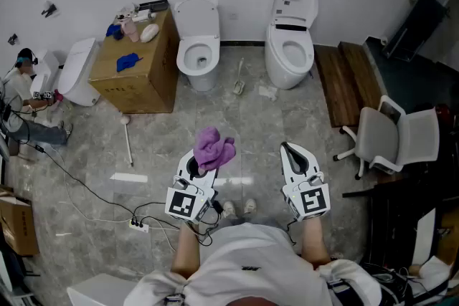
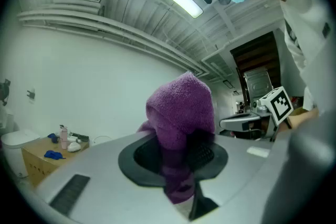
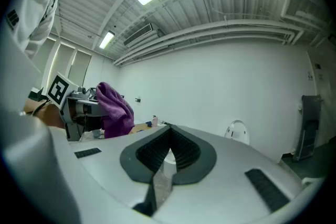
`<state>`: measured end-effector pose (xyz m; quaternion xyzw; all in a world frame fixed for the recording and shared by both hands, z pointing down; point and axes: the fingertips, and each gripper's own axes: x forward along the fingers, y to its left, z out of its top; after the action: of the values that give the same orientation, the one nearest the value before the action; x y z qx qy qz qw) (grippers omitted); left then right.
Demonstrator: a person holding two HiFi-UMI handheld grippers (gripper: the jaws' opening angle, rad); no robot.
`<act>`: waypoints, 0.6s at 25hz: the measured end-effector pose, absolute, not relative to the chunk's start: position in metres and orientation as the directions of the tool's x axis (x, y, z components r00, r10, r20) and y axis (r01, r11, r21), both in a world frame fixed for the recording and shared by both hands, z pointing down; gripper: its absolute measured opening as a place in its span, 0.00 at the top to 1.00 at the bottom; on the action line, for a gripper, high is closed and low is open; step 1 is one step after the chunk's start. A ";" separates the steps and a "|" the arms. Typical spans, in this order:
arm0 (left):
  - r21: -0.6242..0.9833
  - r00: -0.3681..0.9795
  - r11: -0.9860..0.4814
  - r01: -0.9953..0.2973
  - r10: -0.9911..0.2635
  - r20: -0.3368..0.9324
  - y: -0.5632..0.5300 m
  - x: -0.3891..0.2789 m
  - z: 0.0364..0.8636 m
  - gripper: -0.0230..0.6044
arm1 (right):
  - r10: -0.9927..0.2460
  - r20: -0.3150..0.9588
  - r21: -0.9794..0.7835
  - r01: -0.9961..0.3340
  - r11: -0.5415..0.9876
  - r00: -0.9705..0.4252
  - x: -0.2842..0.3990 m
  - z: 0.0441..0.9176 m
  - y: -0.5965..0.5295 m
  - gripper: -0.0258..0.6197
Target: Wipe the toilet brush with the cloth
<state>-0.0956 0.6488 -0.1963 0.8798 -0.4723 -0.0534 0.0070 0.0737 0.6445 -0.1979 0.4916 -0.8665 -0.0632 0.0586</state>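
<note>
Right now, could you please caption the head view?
Left tool grips purple cloth; right tool empty; toilet brush lies untouched ahead.

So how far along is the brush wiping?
Barely begun. Done: the purple cloth is clamped in the left hand-held gripper. In hand: nothing else; the right hand-held gripper is shut and empty. Left: what looks like the toilet brush sits untouched on the floor between the toilets, unwiped.

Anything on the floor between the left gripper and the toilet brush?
Nothing: head view shows bare floor between the left gripper, shut on the purple cloth, and the toilet brush.
</note>
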 end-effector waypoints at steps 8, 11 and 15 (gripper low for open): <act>0.039 0.550 -0.553 -0.832 -0.832 -0.073 0.648 -0.062 -0.192 0.81 | -0.846 0.033 0.138 -0.836 0.531 -0.532 0.100 -0.186 0.638 0.97; 0.040 0.531 -0.534 -0.844 -0.844 -0.072 0.643 -0.055 -0.192 0.81 | -0.834 0.034 0.138 -0.824 0.549 -0.550 0.107 -0.184 0.629 0.97; 0.034 0.520 -0.523 -0.852 -0.851 -0.074 0.632 -0.045 -0.192 0.81 | -0.824 0.036 0.131 -0.814 0.565 -0.566 0.115 -0.182 0.614 0.97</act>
<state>-0.0452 0.6323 -0.1921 0.8718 -0.4882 -0.0406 -0.0031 0.1155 0.6136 -0.1816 0.4635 -0.8835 -0.0495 0.0466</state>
